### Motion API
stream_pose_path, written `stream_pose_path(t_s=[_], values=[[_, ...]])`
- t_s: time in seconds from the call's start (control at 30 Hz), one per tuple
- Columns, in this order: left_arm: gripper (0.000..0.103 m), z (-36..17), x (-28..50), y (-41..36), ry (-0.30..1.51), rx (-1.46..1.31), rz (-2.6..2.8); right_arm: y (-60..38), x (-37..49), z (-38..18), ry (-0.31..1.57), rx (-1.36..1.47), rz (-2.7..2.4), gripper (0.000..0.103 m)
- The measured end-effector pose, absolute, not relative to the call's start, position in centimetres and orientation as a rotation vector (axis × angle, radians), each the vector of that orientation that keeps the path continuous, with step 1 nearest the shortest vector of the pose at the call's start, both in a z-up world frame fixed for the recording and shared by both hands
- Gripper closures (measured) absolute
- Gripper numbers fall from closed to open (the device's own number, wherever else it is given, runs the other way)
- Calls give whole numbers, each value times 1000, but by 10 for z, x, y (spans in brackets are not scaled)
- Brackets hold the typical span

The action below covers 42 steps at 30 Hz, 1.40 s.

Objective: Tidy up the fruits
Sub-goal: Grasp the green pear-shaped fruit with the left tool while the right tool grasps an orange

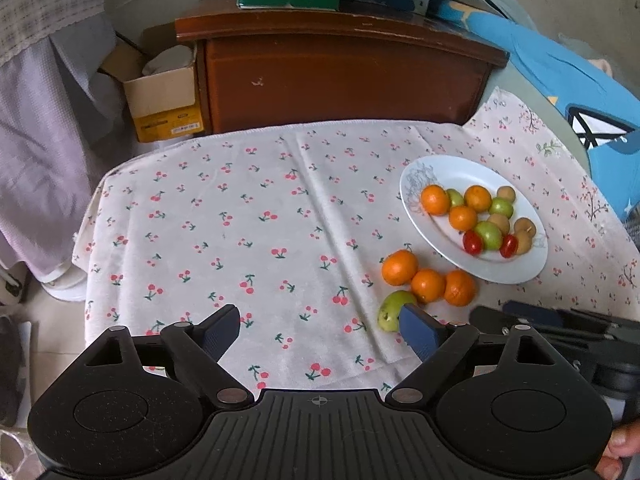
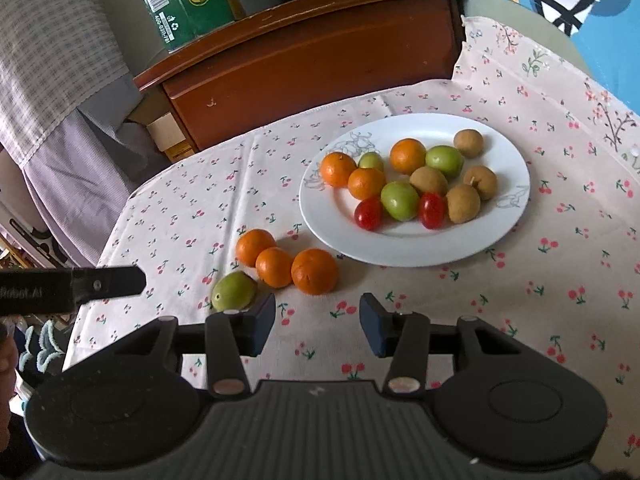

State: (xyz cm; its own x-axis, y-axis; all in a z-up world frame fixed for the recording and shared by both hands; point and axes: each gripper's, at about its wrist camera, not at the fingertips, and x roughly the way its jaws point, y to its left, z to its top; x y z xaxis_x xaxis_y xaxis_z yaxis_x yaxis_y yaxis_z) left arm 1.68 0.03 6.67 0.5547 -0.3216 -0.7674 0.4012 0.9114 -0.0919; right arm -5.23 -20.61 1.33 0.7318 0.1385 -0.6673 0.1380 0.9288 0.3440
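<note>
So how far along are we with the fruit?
Most of it is on the white plate: three oranges, three green fruits, four brown ones, two red tomatoes. Nothing is in hand; the left gripper and right gripper are both open and empty. Left on the cloth: three oranges and one green fruit.

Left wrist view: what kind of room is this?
Probably a lived-in bedroom or spare room, not a lab: cherry-print tablecloth over a small table, wooden cabinet stacked with boxes, and a white plate of mixed fruit.
</note>
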Motion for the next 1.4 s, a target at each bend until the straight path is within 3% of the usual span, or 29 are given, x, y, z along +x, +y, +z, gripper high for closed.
stream_pose_path(t_s=[0.27, 0.5, 0.87, 1.23, 1.4], values=[[15, 54, 18, -8, 901, 132, -446, -200, -32, 2, 767, 380, 1, 61], [16, 45, 11, -23, 872, 210, -488, -201, -23, -3, 746, 383, -11, 73], [18, 30, 16, -42, 876, 191, -526, -205, -44, 11, 776, 376, -14, 73], [41, 17, 19, -59, 871, 215, -557, -220, -52, 8, 788, 417, -54, 73], [61, 13, 21, -62, 858, 224, -555, -220, -53, 7, 790, 417, -51, 73]])
